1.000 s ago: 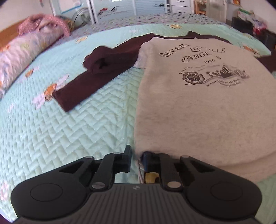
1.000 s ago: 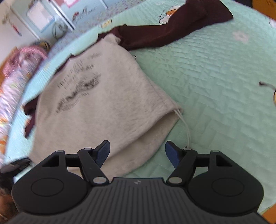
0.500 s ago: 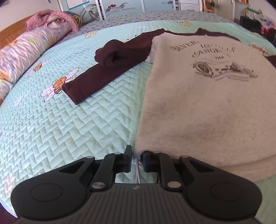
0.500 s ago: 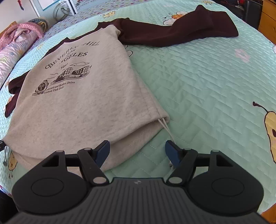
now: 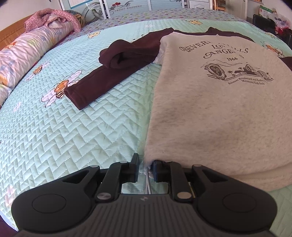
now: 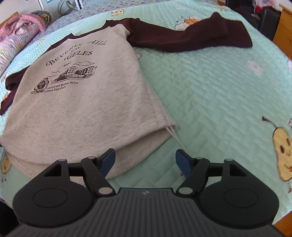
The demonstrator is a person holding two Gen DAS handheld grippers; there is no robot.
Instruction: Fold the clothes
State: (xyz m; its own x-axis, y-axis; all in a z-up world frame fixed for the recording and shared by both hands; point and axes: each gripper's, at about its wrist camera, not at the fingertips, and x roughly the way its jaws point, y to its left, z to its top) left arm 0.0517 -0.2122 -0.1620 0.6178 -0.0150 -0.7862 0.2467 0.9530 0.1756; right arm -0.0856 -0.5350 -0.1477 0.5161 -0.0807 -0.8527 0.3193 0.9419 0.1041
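A grey sweatshirt (image 5: pixel 209 109) with a dark print and maroon sleeves lies flat, front up, on the mint quilted bedspread (image 5: pixel 63 136). Its left sleeve (image 5: pixel 113 73) is bunched and angled outward; its right sleeve (image 6: pixel 191 38) stretches away to the right. My left gripper (image 5: pixel 146 166) sits at the near left hem corner. Its jaws are opening, with the fabric corner and a white drawstring (image 5: pixel 147 182) between them and a gap beside the cloth. My right gripper (image 6: pixel 145 160) hovers open over the near right hem corner (image 6: pixel 164 127), beside its drawstring (image 6: pixel 175 136).
A rolled floral quilt (image 5: pixel 21 54) with a pink garment (image 5: pixel 51 18) on it lies along the bed's left side. Wooden furniture (image 6: pixel 284 31) stands past the bed's right edge. White cabinets (image 5: pixel 127 7) line the far wall.
The left jaws have parted a little around the hem corner. The right gripper has rolled, so the sweatshirt now looks straighter in its view; its jaws stay wide.
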